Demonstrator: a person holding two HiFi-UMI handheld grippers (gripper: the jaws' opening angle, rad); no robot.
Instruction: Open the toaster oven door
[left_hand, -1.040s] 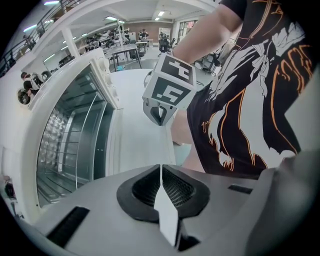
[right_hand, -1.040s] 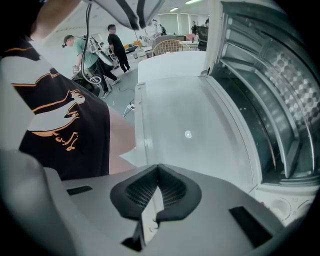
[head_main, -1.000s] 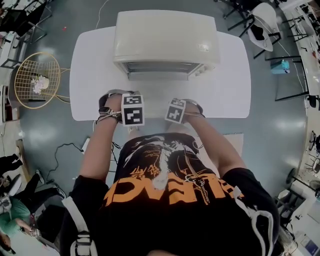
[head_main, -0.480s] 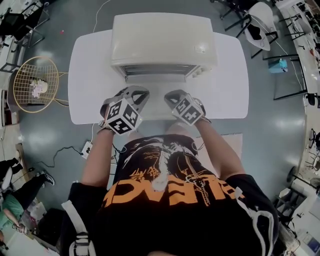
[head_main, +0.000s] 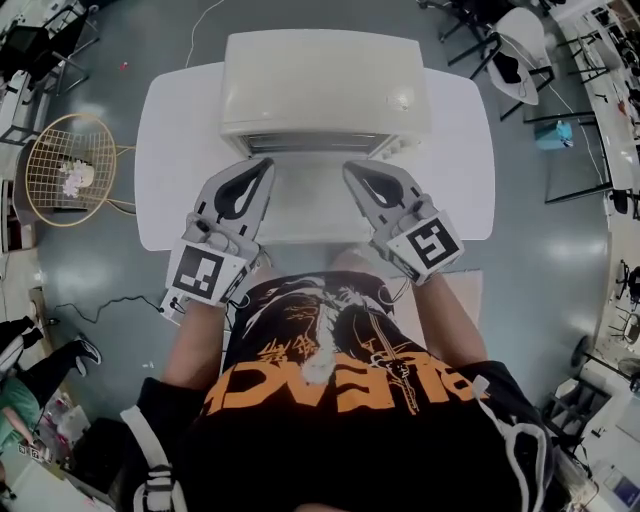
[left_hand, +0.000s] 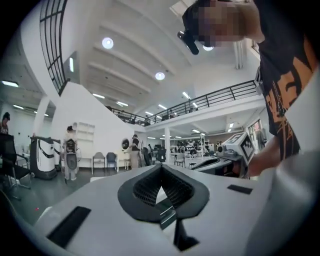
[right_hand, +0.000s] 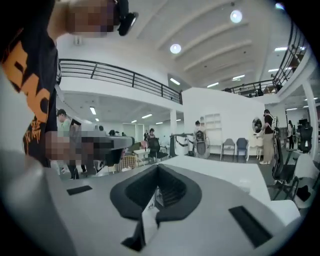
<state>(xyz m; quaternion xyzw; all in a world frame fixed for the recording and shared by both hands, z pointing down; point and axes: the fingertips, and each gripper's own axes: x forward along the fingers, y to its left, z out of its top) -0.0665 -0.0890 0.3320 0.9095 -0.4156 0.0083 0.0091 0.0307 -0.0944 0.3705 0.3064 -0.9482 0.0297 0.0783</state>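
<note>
Sitting at the far middle of the white surface, the toaster oven is a cream box with its front turned toward the person. From above, only a thin strip of its door shows under the top's front edge, and the handle cannot be made out. The door is probably a stiff panel of glass and metal hinged along its bottom, so it should swing out and down with a light pull once its catch lets go. The best hold is likely the bar near the door's top edge, taken at its middle so the panel does not twist. The casing looks smooth and fairly light and may slide on the slick surface if tugged, so steadying the top could help. The glass wants a gentle lowering rather than a drop. The left gripper and the right gripper point at the front from either side of its middle, near it but not visibly touching. Both pairs of jaws are pressed together with nothing between them, so they must part before taking the handle.
</note>
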